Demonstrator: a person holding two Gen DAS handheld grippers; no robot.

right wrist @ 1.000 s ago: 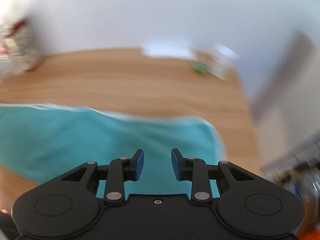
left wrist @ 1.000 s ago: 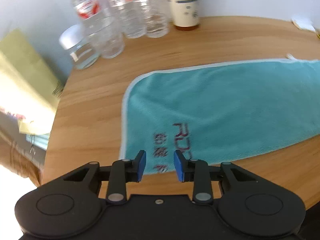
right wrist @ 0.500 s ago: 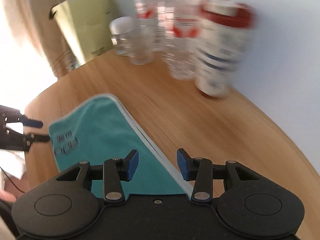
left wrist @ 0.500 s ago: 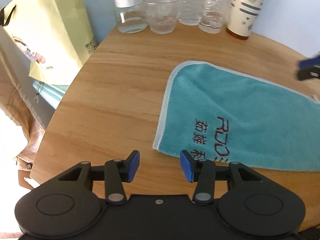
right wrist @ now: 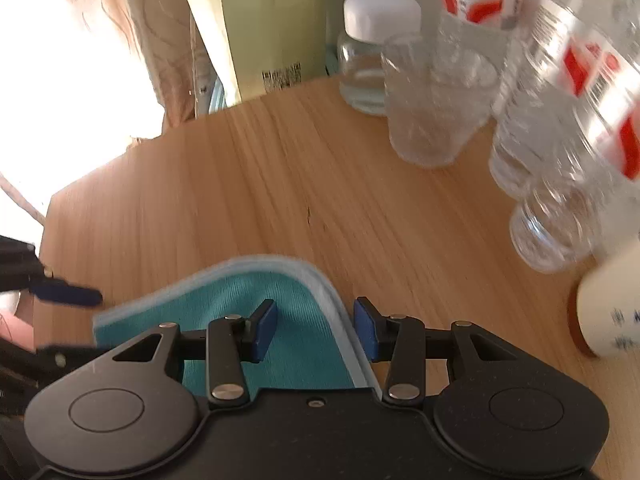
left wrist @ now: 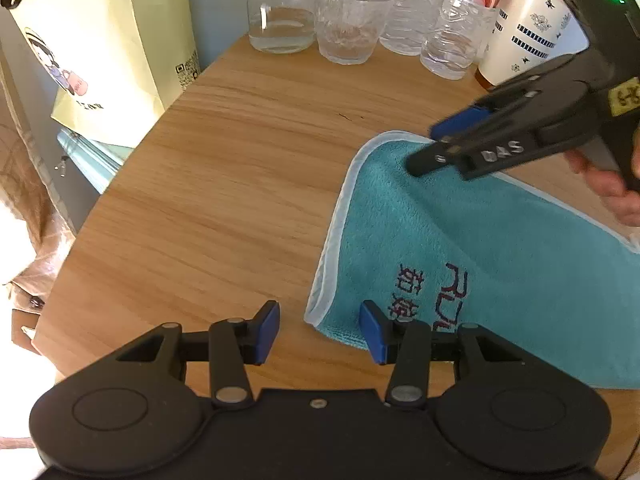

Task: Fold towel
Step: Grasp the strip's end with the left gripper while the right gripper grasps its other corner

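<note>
Half a second back my right tongs (right wrist: 315, 330) hung farther off along the hem; now they have swung in over the far corner of the towel (left wrist: 500, 248), and from my left side I see them (left wrist: 430, 150) reaching in from the right, their tips at the white-bound corner, though I cannot tell whether they touch it. Both blue pads are spread apart with the hem running up between them, nothing pinched. My left tongs (left wrist: 319, 332) have moved little and sit low by the near corner, also spread wide, that corner lying between the pads, ungripped. That teal towel lies flat on the wooden table (left wrist: 224, 184), dark lettering facing up near my left side. Beyond it along the table's far edge stand a lidded glass jar (left wrist: 280, 8), a tumbler (left wrist: 348, 26), clear water bottles (left wrist: 448, 24) and a white patterned cup (left wrist: 520, 36). Off the table's edge a pale yellow paper bag (left wrist: 100, 44) stands upright.
</note>
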